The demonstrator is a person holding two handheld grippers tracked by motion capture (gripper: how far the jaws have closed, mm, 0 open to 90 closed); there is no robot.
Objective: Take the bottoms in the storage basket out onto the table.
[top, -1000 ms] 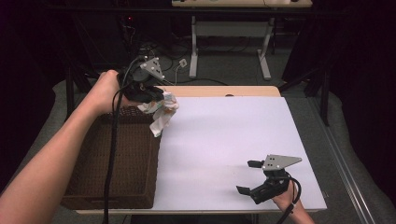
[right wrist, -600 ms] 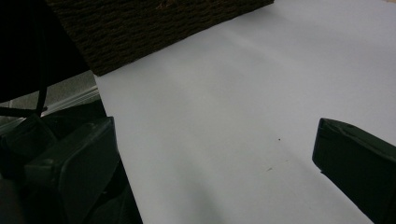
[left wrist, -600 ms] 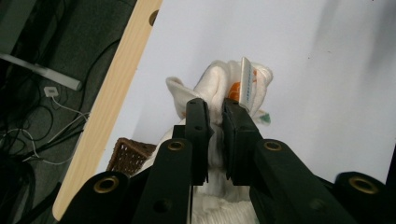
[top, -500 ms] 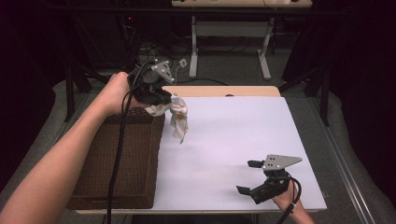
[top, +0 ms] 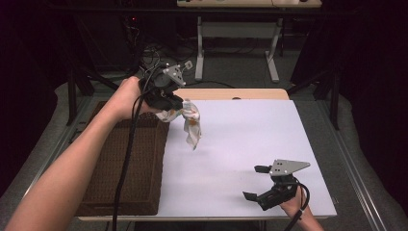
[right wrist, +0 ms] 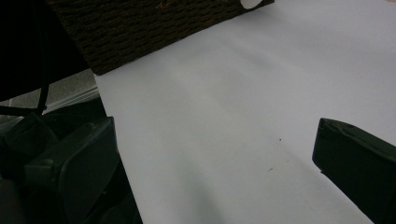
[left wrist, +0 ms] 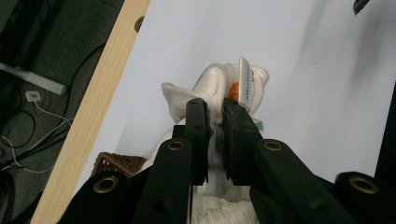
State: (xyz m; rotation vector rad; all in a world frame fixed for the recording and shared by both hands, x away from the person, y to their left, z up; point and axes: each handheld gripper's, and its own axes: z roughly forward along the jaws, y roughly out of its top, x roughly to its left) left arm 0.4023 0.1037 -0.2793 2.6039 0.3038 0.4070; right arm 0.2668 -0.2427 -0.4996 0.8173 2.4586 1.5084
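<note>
The left hand-held gripper (top: pixel 174 105) pinches a white cloth (top: pixel 190 122) with orange print and an unreadable sewn tag above the worktop (top: pixel 240 144); the right hand-held gripper (top: pixel 255 182) rests wide.

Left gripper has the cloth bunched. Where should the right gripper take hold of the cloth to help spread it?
Probably the free tail of the cloth, which hangs clear below the left gripper above the white table. Bring the open right gripper in level from the table's near right, jaws either side of the dangling end; the bunched top is already clamped.

White cloth (top: pixel 190 120) with orange print hangs crumpled above the table's far-left corner
</note>
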